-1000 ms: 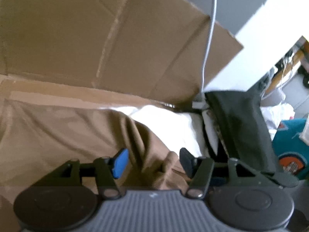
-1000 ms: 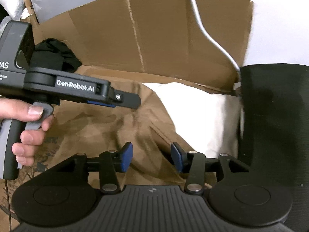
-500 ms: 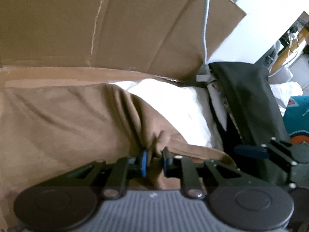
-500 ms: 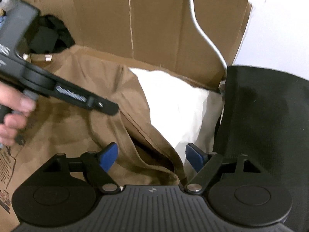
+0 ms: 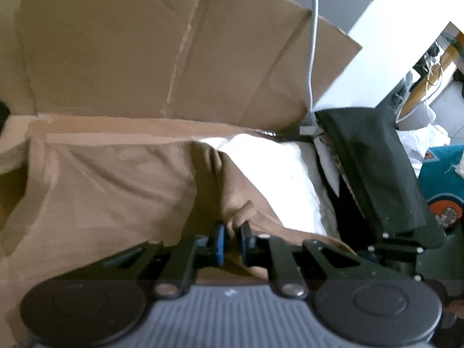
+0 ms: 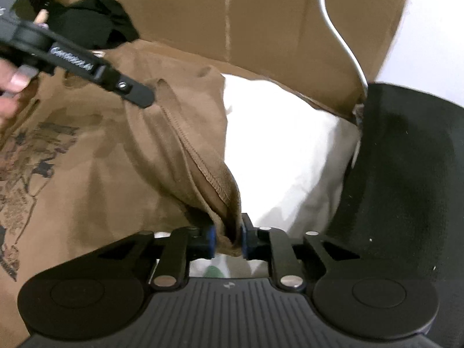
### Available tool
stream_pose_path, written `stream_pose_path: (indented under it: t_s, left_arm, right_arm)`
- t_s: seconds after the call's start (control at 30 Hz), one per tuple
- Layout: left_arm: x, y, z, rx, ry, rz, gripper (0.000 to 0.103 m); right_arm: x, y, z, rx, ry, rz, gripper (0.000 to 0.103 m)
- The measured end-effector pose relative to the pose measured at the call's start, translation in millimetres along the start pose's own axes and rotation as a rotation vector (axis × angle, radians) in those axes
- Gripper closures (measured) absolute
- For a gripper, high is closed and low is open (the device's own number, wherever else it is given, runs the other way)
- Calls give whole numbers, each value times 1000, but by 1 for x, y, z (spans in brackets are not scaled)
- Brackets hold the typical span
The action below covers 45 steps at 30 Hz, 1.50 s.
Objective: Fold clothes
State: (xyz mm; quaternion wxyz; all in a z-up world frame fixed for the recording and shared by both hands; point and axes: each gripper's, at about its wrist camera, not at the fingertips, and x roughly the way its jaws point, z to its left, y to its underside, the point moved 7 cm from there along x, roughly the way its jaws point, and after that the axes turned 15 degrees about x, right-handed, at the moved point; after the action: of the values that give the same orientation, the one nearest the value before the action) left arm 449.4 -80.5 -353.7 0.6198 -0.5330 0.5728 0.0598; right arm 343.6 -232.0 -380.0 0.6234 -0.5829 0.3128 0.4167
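Both your grippers, left gripper (image 5: 231, 242) and right gripper (image 6: 227, 239), pinch the brown shirt (image 6: 121, 156) edge at bottom centre; the shirt's body spreads left, so fold leftward.

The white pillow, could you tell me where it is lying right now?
In the right wrist view the white pillow lies right of centre, between the brown T-shirt on its left and the black cushion on its right, in front of the cardboard.

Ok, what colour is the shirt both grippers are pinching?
Brown, with a dark print on its front; the shirt shows best in the right wrist view.
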Motion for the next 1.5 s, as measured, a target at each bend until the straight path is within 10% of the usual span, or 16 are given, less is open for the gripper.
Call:
stream_pose_path:
  t_s: [0.63, 1.03, 1.5]
  left_arm:
    - [-46, -14, 31, -62, -106, -87, 93]
    - [-62, 8, 57, -117, -166, -53, 62]
    - [-59, 7, 52, -100, -203, -44, 41]
  right_arm:
    - [-35, -10, 69, -5, -165, -35, 91]
    - [-30, 8, 97, -22, -209, 11, 46]
    - [-39, -9, 58, 51, -134, -56, 40]
